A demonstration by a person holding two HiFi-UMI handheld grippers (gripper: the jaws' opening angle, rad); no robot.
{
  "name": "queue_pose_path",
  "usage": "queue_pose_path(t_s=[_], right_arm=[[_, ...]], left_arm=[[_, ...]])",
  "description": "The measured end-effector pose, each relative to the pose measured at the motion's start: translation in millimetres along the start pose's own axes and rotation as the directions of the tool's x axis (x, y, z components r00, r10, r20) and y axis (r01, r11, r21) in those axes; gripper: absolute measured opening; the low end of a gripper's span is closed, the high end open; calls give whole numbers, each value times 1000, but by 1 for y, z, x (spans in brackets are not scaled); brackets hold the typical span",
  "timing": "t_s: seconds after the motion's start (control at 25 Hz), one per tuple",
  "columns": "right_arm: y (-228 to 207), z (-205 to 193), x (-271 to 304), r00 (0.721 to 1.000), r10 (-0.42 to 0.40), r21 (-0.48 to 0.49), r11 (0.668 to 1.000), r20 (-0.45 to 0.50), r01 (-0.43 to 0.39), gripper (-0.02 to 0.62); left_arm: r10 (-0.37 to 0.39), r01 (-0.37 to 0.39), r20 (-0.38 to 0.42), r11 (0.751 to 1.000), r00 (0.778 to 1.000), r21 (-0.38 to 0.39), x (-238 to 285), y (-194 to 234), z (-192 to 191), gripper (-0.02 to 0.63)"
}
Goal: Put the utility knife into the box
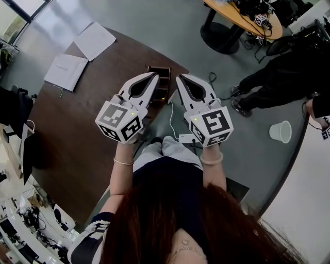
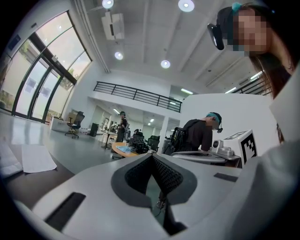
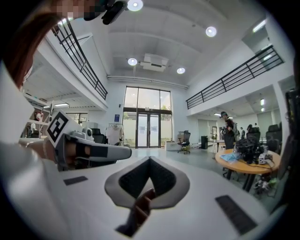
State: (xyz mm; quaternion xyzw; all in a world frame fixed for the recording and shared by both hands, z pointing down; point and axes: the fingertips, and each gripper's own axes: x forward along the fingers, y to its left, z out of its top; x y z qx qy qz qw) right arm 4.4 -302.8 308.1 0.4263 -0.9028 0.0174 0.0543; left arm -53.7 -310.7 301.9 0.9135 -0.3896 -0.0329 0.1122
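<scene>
In the head view both grippers are held side by side, raised over the near edge of the dark brown table (image 1: 77, 129). My left gripper (image 1: 154, 76) is shut, its tips meeting with nothing between them. My right gripper (image 1: 180, 77) is shut and empty too. A small dark wooden box (image 1: 164, 85) stands at the table's edge, partly hidden between and under the two jaw tips. In the right gripper view a strip of the brown box (image 3: 140, 206) shows through the gap below the closed jaws. No utility knife shows in any view.
Two white paper sheets (image 1: 66, 71) (image 1: 95, 40) lie at the table's far left. A white cable with an adapter (image 1: 185, 138) runs by the person's lap. On the floor stand a white paper cup (image 1: 281, 131) and a round wooden table (image 1: 242, 15); a person in black (image 1: 289, 77) is at right.
</scene>
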Motion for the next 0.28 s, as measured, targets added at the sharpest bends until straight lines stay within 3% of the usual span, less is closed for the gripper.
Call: queue_pose_path(t_s=[0.28], right_arm=[[2, 1, -1, 1000, -3, -5, 1000, -11, 3, 15]], left_arm=[[-6, 6, 0, 1000, 1000, -18, -1, -1, 1, 2]])
